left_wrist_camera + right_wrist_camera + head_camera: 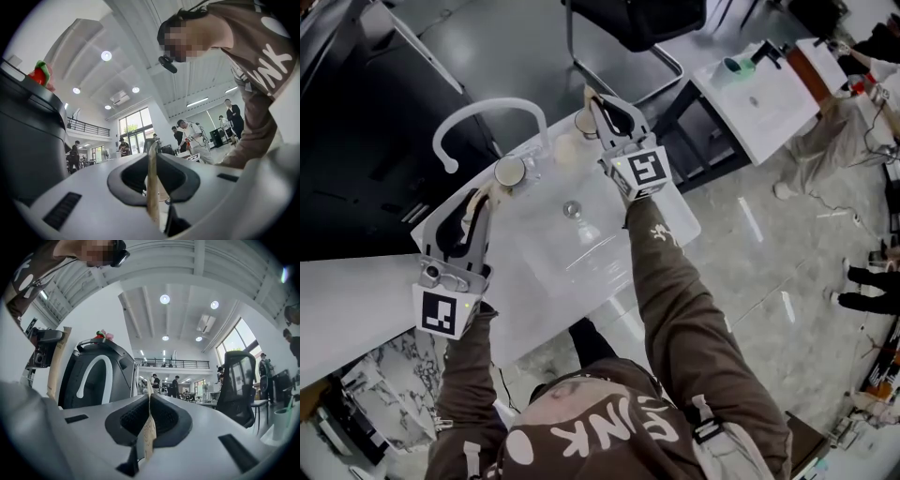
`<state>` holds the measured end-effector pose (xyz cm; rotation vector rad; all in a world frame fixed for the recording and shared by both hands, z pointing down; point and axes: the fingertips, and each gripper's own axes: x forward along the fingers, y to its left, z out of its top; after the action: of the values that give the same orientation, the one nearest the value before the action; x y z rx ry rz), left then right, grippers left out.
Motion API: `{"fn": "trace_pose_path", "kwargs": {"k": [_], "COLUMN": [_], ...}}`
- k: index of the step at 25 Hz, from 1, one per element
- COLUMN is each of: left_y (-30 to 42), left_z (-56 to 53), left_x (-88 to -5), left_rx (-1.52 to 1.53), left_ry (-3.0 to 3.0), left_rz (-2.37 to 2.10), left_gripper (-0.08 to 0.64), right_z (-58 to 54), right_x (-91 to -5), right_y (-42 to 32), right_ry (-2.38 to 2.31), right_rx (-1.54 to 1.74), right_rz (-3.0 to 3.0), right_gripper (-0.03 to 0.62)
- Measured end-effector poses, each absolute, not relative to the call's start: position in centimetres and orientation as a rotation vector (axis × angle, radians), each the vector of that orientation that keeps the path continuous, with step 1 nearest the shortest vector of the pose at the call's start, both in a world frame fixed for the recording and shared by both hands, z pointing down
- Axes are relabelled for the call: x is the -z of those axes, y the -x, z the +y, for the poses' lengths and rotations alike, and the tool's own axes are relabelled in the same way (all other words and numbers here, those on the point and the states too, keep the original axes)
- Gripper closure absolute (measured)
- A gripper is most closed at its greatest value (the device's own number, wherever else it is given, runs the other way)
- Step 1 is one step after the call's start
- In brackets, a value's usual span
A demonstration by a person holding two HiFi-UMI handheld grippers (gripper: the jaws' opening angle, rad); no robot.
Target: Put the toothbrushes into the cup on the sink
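Observation:
In the head view a white sink (666,225) carries a curved white faucet (487,112). A round cup (509,172) stands on its back rim, and a second round cup (585,122) stands further right. My left gripper (478,195) is over the sink's left corner beside the first cup, shut on a pale wooden toothbrush (472,214). In the left gripper view that toothbrush's handle (152,183) stands pinched between the jaws (152,157). My right gripper (592,98) is next to the second cup, shut on another thin wooden toothbrush (148,427).
A black chair (628,23) stands behind the sink. Another white sink (759,98) with a green cup (737,66) is at the upper right. A dark surface (356,141) lies to the left. Several people stand at the right edge.

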<state>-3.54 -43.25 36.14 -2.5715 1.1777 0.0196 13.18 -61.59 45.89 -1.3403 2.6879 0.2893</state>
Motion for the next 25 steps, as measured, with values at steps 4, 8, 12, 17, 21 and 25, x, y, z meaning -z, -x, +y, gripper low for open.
{"fn": "trace_pose_path", "kwargs": {"k": [4,8,12,17,21,25], "left_y": [3.6,3.9,4.0,4.0,3.8,3.4], "left_z": [-44.0,-44.6,-45.2,-46.0,-46.4,-47.0], "left_x": [-36.7,-37.1,-37.6,-38.4,-38.9,-39.5], "left_rx": [0.003,0.015,0.018,0.031,0.023,0.028], "left_ry": [2.577,2.577,2.58,2.587,2.59,2.592], "left_rz": [1.186,1.195,1.204,1.209,1.212,1.209], "left_gripper": [0.505,0.505,0.505,0.505,0.505,0.505], "right_z": [-63.2,-64.2,-64.7,-64.7,-64.3,-63.8], "right_x": [-49.0,-51.2,-53.2,-53.9,-53.5,-52.4], "right_y": [-12.7,-12.8,-12.9,-13.0,-12.7,-12.8], "right_ry": [1.364,1.4,1.428,1.421,1.365,1.343], "right_rx": [-0.226,-0.199,-0.172,-0.19,-0.222,-0.258], "right_rz": [2.717,2.735,2.75,2.76,2.784,2.78], "right_gripper": [0.575,0.574,0.574,0.555,0.42,0.366]}}
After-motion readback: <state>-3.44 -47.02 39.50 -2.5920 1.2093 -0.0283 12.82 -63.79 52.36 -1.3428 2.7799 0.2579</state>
